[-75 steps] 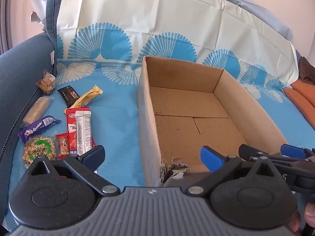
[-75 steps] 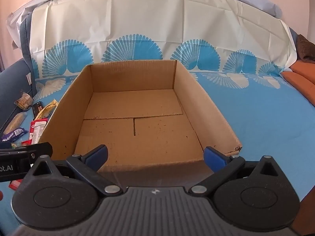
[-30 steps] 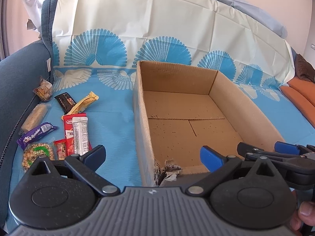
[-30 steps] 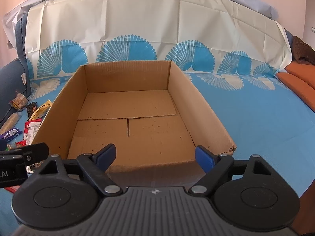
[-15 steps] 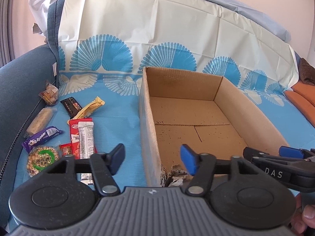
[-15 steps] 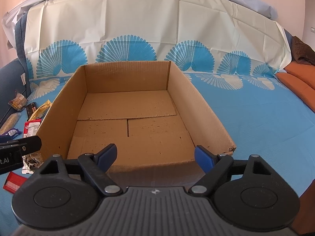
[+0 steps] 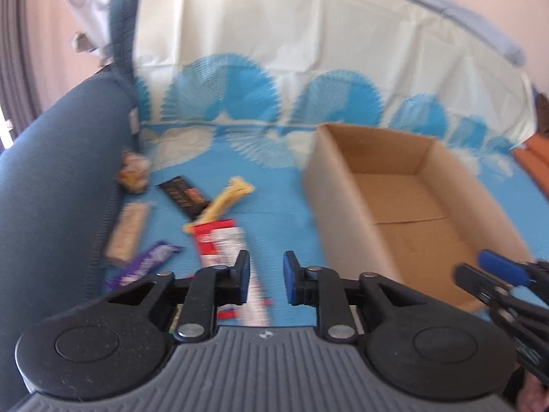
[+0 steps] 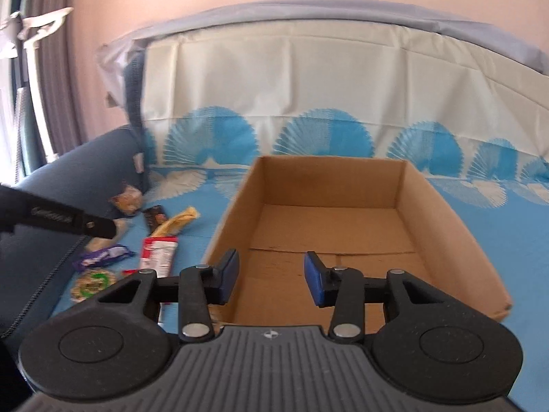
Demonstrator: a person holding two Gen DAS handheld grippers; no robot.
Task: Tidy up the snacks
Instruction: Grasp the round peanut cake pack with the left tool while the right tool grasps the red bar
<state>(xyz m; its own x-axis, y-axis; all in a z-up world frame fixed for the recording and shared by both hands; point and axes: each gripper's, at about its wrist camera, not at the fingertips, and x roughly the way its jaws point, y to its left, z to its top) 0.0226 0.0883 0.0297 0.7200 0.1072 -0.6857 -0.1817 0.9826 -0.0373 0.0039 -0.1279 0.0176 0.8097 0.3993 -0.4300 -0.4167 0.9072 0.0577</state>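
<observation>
both grippers' jaws half-closed, nothing held

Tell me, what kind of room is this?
Probably a living room at home: a blue sofa draped in a fan-patterned cloth, curtains at a window, and wrapped snacks beside a cardboard box on the seat.

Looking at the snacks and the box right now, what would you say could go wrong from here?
The left gripper, jaws just closing with nothing between them, may be too narrow for the red-and-white packet. The snacks overlap, so a grab might drag the yellow bar along. The view is blurred, so aim may suffer.
</observation>
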